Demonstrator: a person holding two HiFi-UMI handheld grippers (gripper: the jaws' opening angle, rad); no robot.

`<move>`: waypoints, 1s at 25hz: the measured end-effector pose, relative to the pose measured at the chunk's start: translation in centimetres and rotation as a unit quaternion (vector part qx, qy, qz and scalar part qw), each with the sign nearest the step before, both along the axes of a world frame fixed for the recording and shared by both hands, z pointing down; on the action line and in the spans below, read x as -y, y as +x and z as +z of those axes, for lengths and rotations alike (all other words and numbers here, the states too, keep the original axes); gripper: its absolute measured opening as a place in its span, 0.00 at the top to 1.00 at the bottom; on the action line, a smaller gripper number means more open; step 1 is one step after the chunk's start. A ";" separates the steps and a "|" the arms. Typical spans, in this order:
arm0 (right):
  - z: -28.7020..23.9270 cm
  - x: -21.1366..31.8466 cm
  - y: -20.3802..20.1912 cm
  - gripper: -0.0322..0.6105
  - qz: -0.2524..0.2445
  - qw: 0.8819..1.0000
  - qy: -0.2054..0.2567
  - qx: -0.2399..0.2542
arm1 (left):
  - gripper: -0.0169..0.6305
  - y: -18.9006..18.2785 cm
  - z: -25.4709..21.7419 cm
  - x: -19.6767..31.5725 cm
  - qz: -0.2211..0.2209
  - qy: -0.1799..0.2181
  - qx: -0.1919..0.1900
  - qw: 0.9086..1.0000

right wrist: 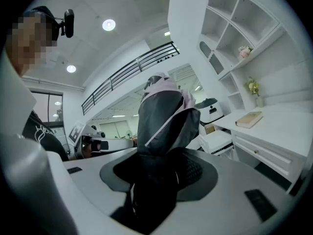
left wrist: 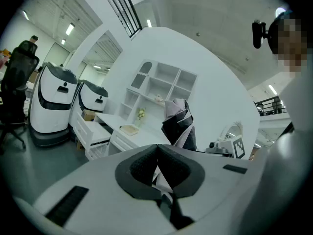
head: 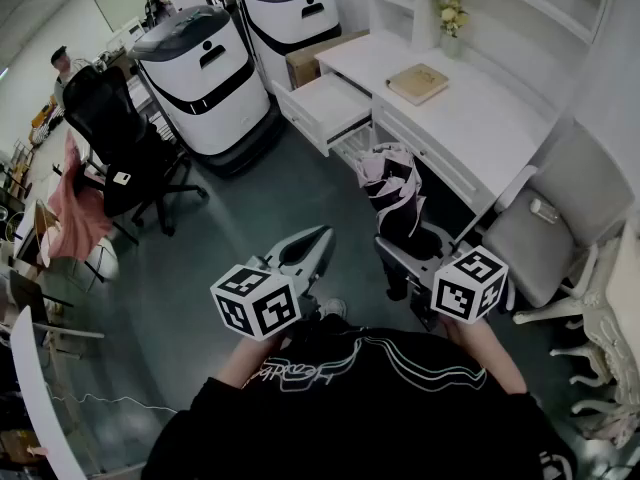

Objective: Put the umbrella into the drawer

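Head view first: my right gripper [head: 402,248] carries the folded umbrella [head: 392,190] upright, short of the pulled-out drawer [head: 325,108], which looks empty to me. Left gripper view: left gripper [left wrist: 157,153], jaws together, nothing between. Right gripper view: jaws clamped on the umbrella's low end. I worry its loose folds could snag the drawer front.

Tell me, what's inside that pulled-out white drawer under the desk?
Only the drawer's bare white bottom shows, with nothing visible lying on it. Its rear part is hidden under the desk top.
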State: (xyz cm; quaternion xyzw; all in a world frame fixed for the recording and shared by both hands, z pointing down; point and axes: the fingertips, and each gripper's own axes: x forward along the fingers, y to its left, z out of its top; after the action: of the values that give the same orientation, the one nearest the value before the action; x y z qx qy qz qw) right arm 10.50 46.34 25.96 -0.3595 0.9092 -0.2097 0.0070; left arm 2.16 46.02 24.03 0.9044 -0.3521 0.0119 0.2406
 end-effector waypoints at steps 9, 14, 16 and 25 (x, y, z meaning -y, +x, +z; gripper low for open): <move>0.8 1.3 -0.5 0.61 -0.010 1.000 -0.008 -0.004 | 0.94 -0.2 0.8 1.2 -0.003 -0.004 0.005 1.000; 1.4 4.0 -1.0 0.61 -0.012 1.000 -0.026 0.005 | 0.94 -0.6 1.4 3.8 -0.006 -0.010 0.002 1.000; 1.9 5.4 -1.0 0.61 -0.012 0.999 -0.033 0.007 | 0.94 -0.6 1.8 5.3 -0.005 -0.013 0.001 1.000; 4.1 15.4 -1.7 0.61 -0.005 0.998 -0.058 0.015 | 0.94 -1.1 4.0 15.4 0.005 -0.032 0.002 0.999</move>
State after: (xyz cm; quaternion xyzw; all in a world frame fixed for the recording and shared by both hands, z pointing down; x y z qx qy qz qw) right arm 8.80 30.92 30.09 -0.3514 0.8971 -0.2678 -0.0013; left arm 1.01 30.65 28.07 0.8979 -0.3477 0.0259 0.2688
